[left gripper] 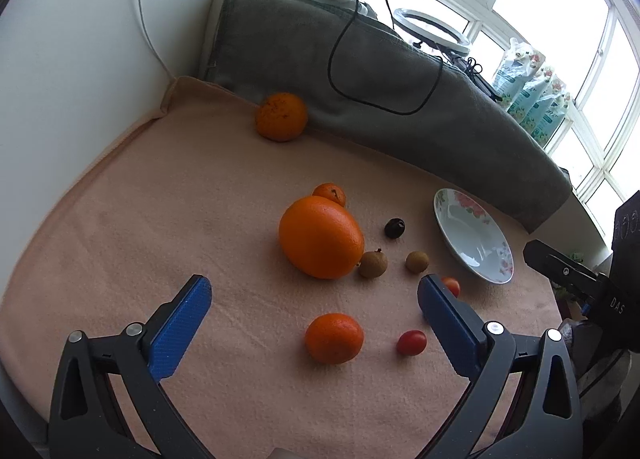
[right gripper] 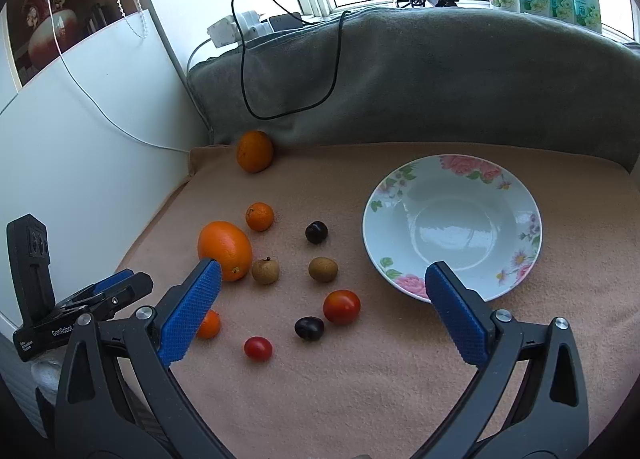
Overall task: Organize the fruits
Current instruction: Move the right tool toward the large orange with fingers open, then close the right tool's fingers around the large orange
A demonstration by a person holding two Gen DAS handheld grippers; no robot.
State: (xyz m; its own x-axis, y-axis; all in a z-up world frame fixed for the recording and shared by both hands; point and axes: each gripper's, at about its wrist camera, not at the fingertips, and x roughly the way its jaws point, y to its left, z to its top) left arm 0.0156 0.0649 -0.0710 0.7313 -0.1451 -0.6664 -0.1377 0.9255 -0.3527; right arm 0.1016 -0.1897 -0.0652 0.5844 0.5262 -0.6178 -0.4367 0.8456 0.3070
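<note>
With both the left gripper (left gripper: 314, 305) and the right gripper (right gripper: 323, 293) spread wide and empty above the peach fleece blanket (right gripper: 360, 391), the round fruits, loose mid-blanket beside the flowered white porcelain bowl (right gripper: 516, 195) and well off its edges, may roll if a pad nudges them.

glossy plate (right gripper: 516, 195), fuzzy cloth (right gripper: 360, 399)
</note>
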